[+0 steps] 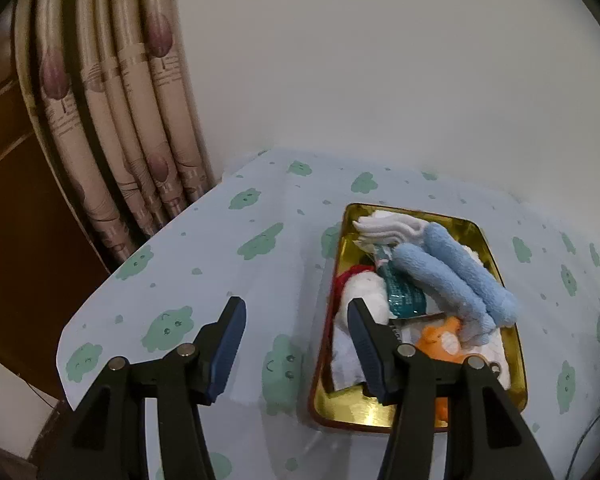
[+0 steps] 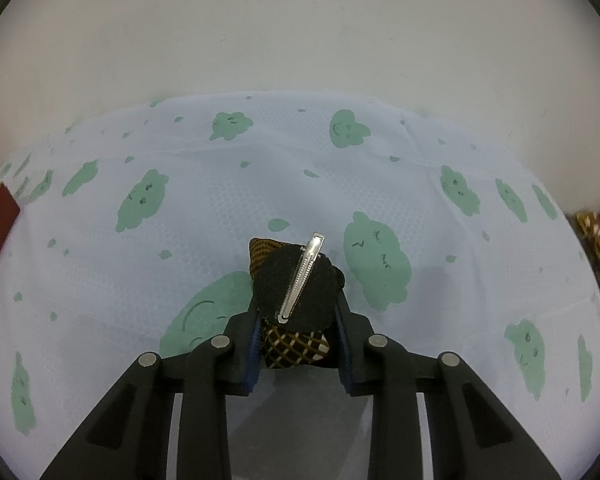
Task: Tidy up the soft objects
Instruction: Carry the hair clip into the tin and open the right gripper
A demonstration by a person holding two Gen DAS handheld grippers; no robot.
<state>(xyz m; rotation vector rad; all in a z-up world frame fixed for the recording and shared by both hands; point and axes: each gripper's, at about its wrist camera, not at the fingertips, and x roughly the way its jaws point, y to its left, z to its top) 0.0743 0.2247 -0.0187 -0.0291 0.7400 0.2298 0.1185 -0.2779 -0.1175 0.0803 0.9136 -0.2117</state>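
While your right gripper (image 2: 298,320) is clamped on that hair bow (image 2: 296,292), the left gripper (image 1: 296,344) sits wide apart, holding nothing.

The bow hangs over the cloud-print cloth (image 2: 140,260), well apart from the gold tin (image 1: 512,344) stuffed with the blue towel (image 1: 452,276) and plush bits. My worry: the metal clip (image 2: 302,276) snags the tin's rim, or the overfull pile spills.

Pale blue cloud-print tablecloth (image 1: 204,264) bare left of gold rectangular tin (image 1: 380,412), tin crowded by rolled blue towels (image 1: 456,276), beige patterned curtain (image 1: 112,128) bounding far-left edge, white wall (image 1: 380,60) behind.
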